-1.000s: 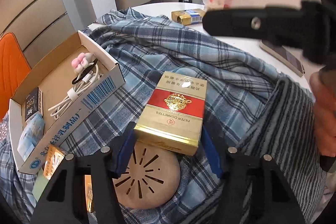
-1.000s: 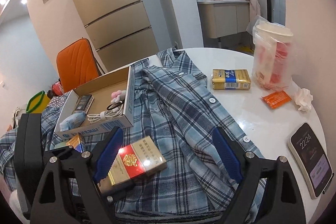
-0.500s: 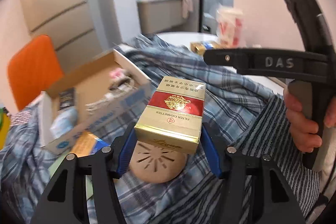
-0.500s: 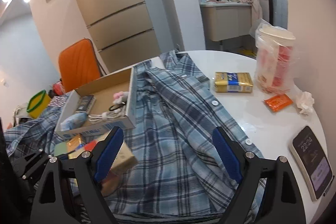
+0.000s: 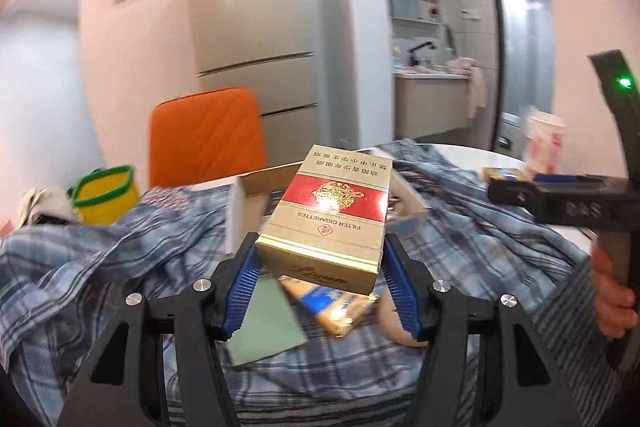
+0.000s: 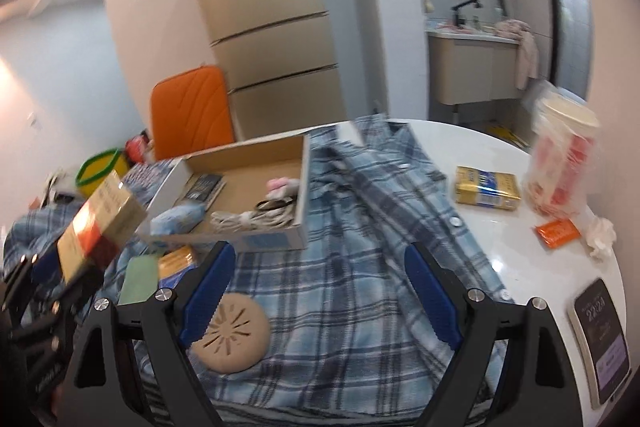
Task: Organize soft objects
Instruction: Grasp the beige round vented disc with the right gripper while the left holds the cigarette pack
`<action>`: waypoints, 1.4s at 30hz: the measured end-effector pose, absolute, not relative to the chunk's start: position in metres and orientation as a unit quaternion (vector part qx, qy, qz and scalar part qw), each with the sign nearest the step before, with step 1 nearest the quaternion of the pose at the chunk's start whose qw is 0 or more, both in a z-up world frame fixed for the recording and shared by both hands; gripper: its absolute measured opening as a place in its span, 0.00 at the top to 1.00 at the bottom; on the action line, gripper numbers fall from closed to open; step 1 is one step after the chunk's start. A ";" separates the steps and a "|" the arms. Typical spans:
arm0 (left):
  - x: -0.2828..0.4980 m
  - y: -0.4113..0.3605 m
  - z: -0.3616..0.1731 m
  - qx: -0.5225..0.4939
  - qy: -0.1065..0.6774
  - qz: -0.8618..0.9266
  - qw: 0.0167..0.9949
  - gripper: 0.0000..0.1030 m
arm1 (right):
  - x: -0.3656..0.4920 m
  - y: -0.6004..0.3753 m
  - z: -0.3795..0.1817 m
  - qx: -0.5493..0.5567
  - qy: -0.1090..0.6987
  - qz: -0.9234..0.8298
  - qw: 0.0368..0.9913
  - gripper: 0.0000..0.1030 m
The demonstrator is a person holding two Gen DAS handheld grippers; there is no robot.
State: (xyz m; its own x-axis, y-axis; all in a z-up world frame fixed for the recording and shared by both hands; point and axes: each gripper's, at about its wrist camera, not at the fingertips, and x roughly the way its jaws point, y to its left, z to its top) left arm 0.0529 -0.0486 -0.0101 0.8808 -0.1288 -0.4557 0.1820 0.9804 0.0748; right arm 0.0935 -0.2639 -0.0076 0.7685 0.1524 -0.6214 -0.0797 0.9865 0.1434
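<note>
Above the plaid shirt (image 6: 360,259) on the desk (image 6: 500,163), my left tool (image 5: 320,277) is clamped on the cigarette pack (image 5: 328,215) near the cardboard box (image 6: 248,183), my right tool (image 6: 316,291) stands apart and empty, so the shirt, I think, is not yet folded.

Left wrist view: looks forward along own fingers, slightly downward, close over shirt (image 5: 460,227), toward fridge (image 5: 256,27) and chair (image 5: 204,139).
Right wrist view: steeper downward, close above table (image 6: 500,247), same facing.
Shared: shirt (image 6: 360,247), box (image 6: 240,183), chair (image 6: 192,111), fridge (image 6: 272,7), sink (image 6: 472,67).
Each view catches other gripper at its edge.
</note>
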 end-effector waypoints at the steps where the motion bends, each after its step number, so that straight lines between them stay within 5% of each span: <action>1: 0.056 -0.044 -0.012 0.050 0.237 -0.074 0.967 0.43 | 0.096 -0.257 -0.008 0.046 0.345 0.077 0.934 0.14; 14: 0.067 -0.009 -0.030 -0.021 0.272 -0.020 0.962 0.43 | 0.126 -0.174 -0.072 -0.042 0.492 0.173 0.852 0.14; 33: 0.066 -0.013 -0.030 -0.019 0.272 -0.031 0.962 0.42 | 0.129 -0.162 -0.097 -0.129 0.509 0.169 0.834 0.14; 42: 0.066 -0.015 -0.029 -0.017 0.271 -0.034 0.962 0.42 | 0.141 -0.175 -0.101 -0.082 0.524 0.184 0.828 0.14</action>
State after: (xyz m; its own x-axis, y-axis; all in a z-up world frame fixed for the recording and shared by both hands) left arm 0.0658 -0.0148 -0.0292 0.8503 -0.0740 -0.5210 0.0559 0.9972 -0.0504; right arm 0.1410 -0.1754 -0.1008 0.3833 0.2191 -0.8973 -0.3906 0.9188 0.0575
